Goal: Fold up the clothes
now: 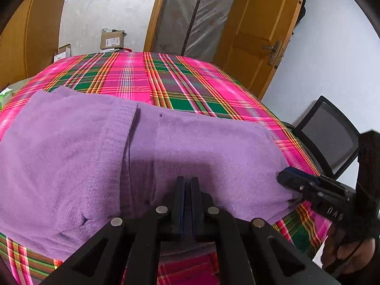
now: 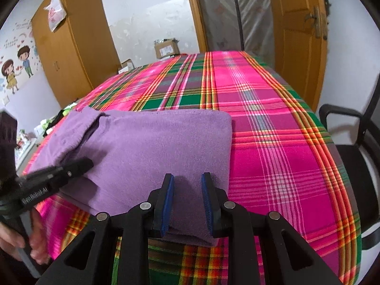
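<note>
A purple knitted sweater [image 1: 194, 147] lies folded on the pink and green plaid cloth [image 1: 166, 78] of the table. It also shows in the right wrist view [image 2: 152, 142]. My left gripper [image 1: 187, 180] is shut with nothing between its pads, over the sweater's near edge. It shows blurred in the right wrist view [image 2: 87, 162] over the sweater's left part. My right gripper [image 2: 187, 178] is open, its pads either side of the sweater's near right edge. In the left wrist view it [image 1: 281, 174] sits at the sweater's right corner.
An office chair [image 2: 351, 156] stands at the table's right side, also seen in the left wrist view [image 1: 330, 133]. A wooden door [image 1: 256, 30] and cardboard boxes [image 1: 111, 39] are behind the table. A wardrobe [image 2: 68, 45] stands far left. Plaid cloth [image 2: 273, 123] stretches right of the sweater.
</note>
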A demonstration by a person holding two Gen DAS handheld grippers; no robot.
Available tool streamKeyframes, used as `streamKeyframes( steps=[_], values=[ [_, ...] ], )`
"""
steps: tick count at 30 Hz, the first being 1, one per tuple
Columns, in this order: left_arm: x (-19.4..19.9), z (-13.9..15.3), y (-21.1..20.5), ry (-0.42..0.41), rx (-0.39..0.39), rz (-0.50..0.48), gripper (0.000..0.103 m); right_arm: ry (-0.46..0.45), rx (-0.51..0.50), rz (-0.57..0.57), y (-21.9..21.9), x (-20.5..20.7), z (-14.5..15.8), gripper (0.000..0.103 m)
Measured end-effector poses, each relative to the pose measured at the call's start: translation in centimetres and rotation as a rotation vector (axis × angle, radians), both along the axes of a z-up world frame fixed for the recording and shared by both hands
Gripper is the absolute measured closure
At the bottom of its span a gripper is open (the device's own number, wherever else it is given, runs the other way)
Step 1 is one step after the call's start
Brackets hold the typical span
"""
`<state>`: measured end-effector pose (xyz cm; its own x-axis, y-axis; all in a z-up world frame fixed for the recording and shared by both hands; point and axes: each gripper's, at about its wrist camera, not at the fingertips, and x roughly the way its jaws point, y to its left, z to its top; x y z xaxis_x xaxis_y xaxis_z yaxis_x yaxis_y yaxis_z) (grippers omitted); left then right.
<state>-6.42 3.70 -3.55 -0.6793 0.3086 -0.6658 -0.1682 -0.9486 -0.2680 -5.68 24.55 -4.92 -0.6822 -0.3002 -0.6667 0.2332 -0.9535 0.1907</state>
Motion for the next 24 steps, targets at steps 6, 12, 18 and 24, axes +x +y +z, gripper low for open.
streamKeyframes(
  steps=[6,12,18,24],
  values=[
    [0.4,1.9,1.5,0.059,-0.06,-0.054,0.099,0.03,-0.003,-0.011,0.4,-2.2,1.6,0.074],
    [-2.8,4.1,2.1,0.108,-0.096,-0.018,0.099,0.005,-0.015,0.005,-0.1,-6.0,2.2,0.074],
    [-6.8,1.2,1.3,-0.029,-0.12,0.042,0.099,-0.065,-0.007,-0.008,-1.2,-8.9,0.4,0.074],
    [-7.2,0.6,1.3,-0.053,-0.104,0.026,0.099,-0.062,0.072,-0.025,-2.4,-9.1,0.3,0.074]
  ],
)
